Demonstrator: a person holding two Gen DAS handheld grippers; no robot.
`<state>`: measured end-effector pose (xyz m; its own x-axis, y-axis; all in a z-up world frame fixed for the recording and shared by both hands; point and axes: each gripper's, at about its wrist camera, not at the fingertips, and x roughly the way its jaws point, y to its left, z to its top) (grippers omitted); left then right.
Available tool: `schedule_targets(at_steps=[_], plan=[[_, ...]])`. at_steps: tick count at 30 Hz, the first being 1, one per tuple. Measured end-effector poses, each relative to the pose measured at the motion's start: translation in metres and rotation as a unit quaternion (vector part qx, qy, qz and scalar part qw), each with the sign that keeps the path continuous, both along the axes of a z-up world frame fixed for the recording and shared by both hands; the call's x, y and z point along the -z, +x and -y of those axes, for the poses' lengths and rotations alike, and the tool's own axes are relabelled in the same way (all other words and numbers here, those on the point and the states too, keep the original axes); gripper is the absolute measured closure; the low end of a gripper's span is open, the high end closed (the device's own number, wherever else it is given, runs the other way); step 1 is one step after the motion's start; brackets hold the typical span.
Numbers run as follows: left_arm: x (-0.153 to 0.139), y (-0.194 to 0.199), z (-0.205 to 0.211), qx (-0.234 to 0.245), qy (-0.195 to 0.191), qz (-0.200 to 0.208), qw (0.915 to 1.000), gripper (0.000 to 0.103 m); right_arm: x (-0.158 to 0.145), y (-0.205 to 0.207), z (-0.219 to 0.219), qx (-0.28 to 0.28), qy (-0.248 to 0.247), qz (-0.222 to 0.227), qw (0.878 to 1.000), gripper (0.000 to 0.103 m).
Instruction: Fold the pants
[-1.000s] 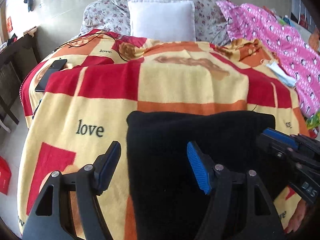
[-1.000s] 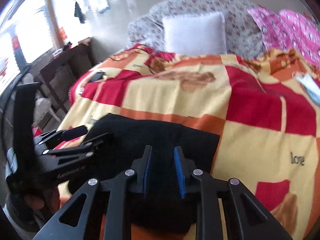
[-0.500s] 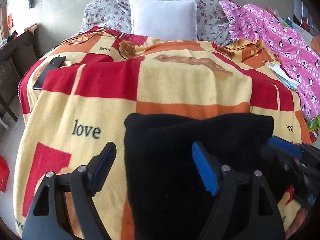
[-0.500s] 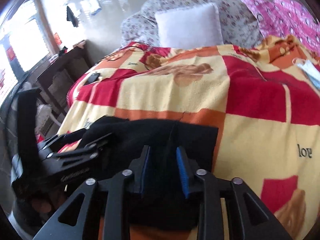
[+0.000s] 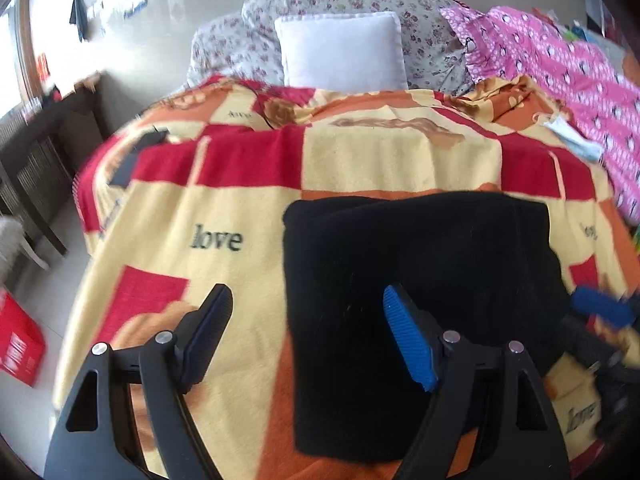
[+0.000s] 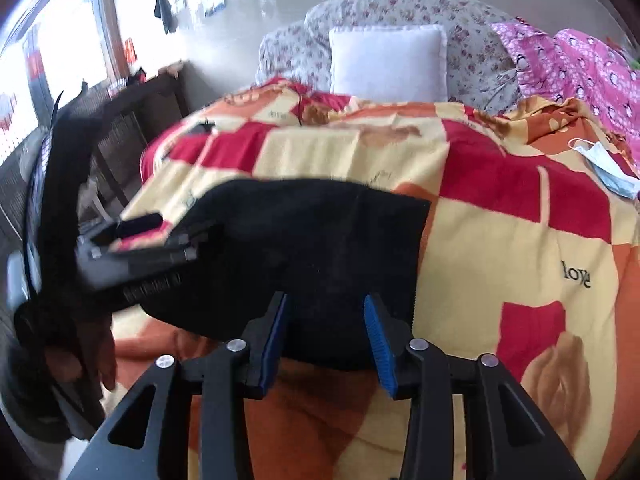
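Note:
The black pants (image 5: 416,272) lie folded into a rough rectangle on the red, yellow and orange blanket (image 5: 352,156). They also show in the right wrist view (image 6: 320,240). My left gripper (image 5: 308,332) is open and empty above the pants' left edge, and it also shows in the right wrist view (image 6: 144,240). My right gripper (image 6: 326,340) is open and empty at the pants' near edge, holding no cloth. It shows blurred at the right of the left wrist view (image 5: 600,320).
A white pillow (image 5: 342,50) leans on floral bedding at the bed's head. Pink patterned cloth (image 5: 560,80) lies at the right. A blue face mask (image 6: 608,168) and a dark phone (image 5: 128,160) lie on the blanket. A red box (image 5: 18,348) sits on the floor at the left.
My right gripper has opened and let go of the pants' near edge, which now lies flat. Both grippers have pulled back a little.

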<state>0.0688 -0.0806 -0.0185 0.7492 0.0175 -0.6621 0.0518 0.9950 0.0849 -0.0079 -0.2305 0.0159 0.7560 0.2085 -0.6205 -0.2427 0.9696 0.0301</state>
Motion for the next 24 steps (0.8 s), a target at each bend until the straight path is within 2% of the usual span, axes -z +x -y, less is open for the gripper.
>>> schedule_targets(at_steps=[2,6,10,13,24], plan=[[-0.003,-0.01,0.0,-0.003,0.011,0.015,0.9998,0.025,-0.006,-0.008,0.002,0.005,0.009,0.018,1.0,0.042],[-0.007,-0.028,-0.012,0.007,-0.031,0.022,0.9993,0.023,-0.012,-0.018,0.003,0.016,0.027,0.037,0.999,0.038],[-0.012,-0.045,-0.018,-0.002,-0.03,0.046,0.9985,0.023,-0.014,-0.026,-0.004,0.017,0.015,0.046,0.999,0.035],[-0.016,-0.057,-0.027,-0.006,-0.045,0.06,0.9972,0.023,-0.016,-0.032,-0.006,0.014,0.02,0.052,0.998,0.029],[-0.02,-0.079,-0.03,-0.008,-0.046,0.093,0.9946,0.02,-0.012,-0.042,-0.013,0.01,0.02,0.046,0.999,0.028]])
